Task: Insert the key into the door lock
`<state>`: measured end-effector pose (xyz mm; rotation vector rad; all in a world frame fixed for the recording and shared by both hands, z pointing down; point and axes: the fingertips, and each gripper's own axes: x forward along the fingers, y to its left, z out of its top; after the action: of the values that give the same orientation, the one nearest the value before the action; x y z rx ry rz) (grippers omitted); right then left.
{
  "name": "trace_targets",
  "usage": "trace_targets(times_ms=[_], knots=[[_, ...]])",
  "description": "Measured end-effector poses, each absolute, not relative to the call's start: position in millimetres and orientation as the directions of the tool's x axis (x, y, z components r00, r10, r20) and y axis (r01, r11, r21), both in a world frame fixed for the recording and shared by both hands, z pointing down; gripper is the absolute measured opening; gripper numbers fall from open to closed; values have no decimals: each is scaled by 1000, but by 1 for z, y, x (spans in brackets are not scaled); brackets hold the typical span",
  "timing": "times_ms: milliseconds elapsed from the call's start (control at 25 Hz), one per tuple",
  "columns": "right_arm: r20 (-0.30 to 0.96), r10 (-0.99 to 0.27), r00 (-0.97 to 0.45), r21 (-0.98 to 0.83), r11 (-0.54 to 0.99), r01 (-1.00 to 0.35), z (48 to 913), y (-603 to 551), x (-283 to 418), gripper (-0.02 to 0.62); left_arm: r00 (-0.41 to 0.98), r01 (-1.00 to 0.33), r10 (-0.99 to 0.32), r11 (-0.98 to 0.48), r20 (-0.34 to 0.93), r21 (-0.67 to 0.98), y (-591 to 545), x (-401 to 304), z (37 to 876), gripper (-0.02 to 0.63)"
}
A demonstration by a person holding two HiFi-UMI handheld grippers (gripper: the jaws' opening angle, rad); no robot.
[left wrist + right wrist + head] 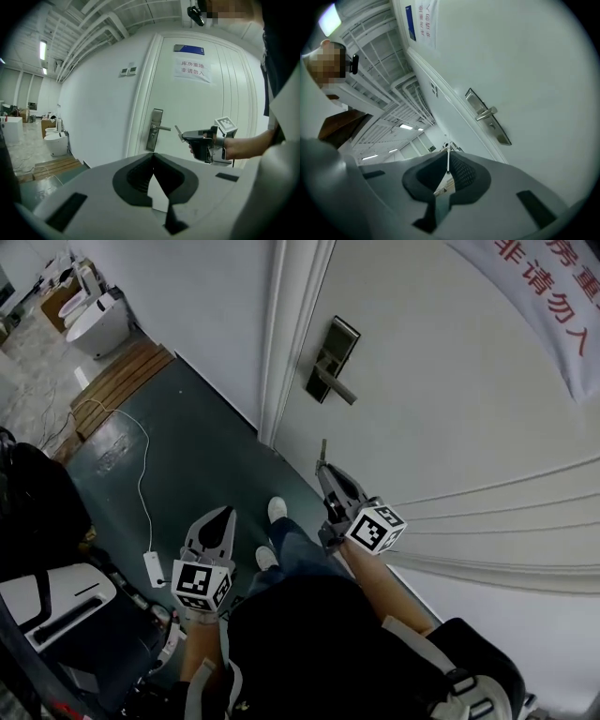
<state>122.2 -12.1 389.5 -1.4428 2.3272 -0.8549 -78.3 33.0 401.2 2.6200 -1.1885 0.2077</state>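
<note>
Left gripper view, key (179,134), door notice (192,70) "非请勿入"

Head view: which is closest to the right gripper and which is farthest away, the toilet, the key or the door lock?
1. key, pinched in the right gripper, sticking out of its tip.
2. door lock, higher up in the picture, just ahead.
3. toilet, far off at the top left.

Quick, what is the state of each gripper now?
Left gripper: closed, empty.
Right gripper: closed on the key.
</note>
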Motion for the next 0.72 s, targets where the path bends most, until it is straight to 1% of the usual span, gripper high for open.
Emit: trace_targets(times_ms=[120, 280, 400, 560, 720], knots=[[75, -881, -467, -670, 303, -678, 402, -33, 112, 32, 634, -773, -734, -606, 243, 186, 29, -93, 412, 8], [52, -877, -477, -764, 273, -585, 415, -58, 107, 32, 607, -795, -749, -573, 266, 198, 20, -101, 428, 8], [48, -878, -477, -784, 263, -563, 425, -79, 103, 32, 596, -803, -755, -564, 274, 194, 5, -105, 437, 8], [72, -889, -452, -820, 205, -534, 447, -103, 109, 32, 593, -805, -758, -561, 272, 192, -15, -104, 442, 8], [73, -912, -405, -884, 128, -449, 462, -126, 117, 32, 600, -800, -750, -567, 279, 196, -33, -99, 448, 8]])
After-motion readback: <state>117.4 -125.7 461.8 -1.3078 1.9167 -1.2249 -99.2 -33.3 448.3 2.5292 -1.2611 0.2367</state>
